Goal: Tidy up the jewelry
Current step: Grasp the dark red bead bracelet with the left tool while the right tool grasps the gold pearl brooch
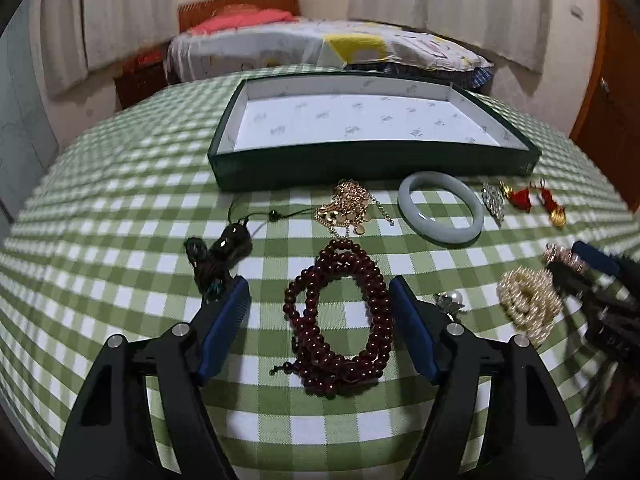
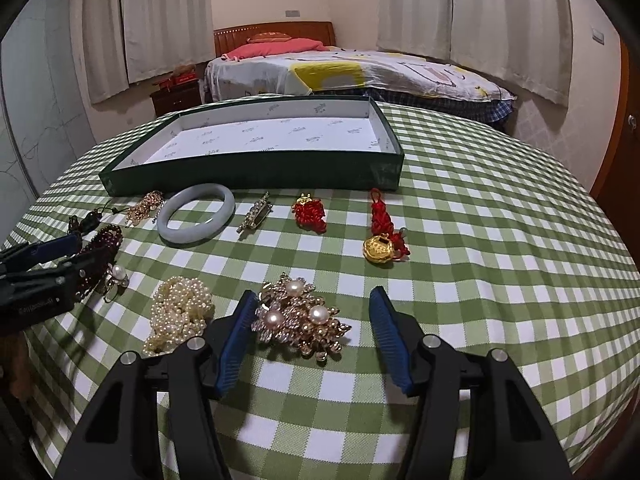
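No text can be read with certainty. The white paper lining of the shallow dark green cardboard tray (image 2: 256, 168) carries a repeated grey printed mark, too small to make out. The black left tongs (image 2: 38, 280) bear pale lettering, mirrored and blurred.

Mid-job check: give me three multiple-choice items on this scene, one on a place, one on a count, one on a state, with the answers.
1. Where do the dark red beads lie?
A. In the tray
B. Between the left gripper's open fingers
C. On the bed

2. How many pearls show on the gold brooch?
A. One
B. Three
C. Six

3. What state is the green tray in?
A. Empty
B. Half full
C. Lidded

Answers: 1 B, beads sit on the cloth between the blue pads. 2 B, three round pearls show. 3 A, only bare white lining shows.
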Demonstrator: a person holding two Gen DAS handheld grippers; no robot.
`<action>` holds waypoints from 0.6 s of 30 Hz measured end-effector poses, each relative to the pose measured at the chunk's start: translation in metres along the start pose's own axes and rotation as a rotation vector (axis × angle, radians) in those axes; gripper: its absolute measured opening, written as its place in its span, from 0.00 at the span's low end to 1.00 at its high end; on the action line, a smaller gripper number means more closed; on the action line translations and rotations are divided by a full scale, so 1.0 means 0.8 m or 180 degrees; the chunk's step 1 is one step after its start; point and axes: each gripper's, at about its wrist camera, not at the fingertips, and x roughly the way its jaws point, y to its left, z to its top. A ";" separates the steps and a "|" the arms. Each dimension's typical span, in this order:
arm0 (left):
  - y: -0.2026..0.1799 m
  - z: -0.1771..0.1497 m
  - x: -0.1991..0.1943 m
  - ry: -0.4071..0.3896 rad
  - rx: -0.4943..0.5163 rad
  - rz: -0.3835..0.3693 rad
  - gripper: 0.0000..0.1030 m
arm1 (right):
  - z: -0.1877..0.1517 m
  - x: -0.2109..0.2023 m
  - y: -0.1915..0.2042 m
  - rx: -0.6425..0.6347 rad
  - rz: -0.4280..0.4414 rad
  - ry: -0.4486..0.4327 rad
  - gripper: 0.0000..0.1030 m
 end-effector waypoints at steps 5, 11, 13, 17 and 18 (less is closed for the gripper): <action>-0.004 -0.002 -0.001 -0.0038 0.0042 -0.0003 0.69 | -0.001 0.002 0.001 -0.0026 0.0009 -0.0014 0.61; -0.004 -0.008 -0.005 -0.0082 0.0054 -0.0139 0.47 | -0.001 0.000 -0.006 0.0048 0.0008 -0.0031 0.45; -0.005 -0.008 -0.006 -0.0094 0.0057 -0.0143 0.42 | -0.001 -0.001 -0.011 0.0096 0.0014 -0.0040 0.34; -0.005 -0.008 -0.007 -0.0107 0.0058 -0.0177 0.22 | -0.001 -0.002 -0.014 0.0111 0.0027 -0.0047 0.31; -0.006 -0.008 -0.008 -0.0108 0.0068 -0.0181 0.22 | 0.000 -0.002 -0.015 0.0115 0.0032 -0.0052 0.30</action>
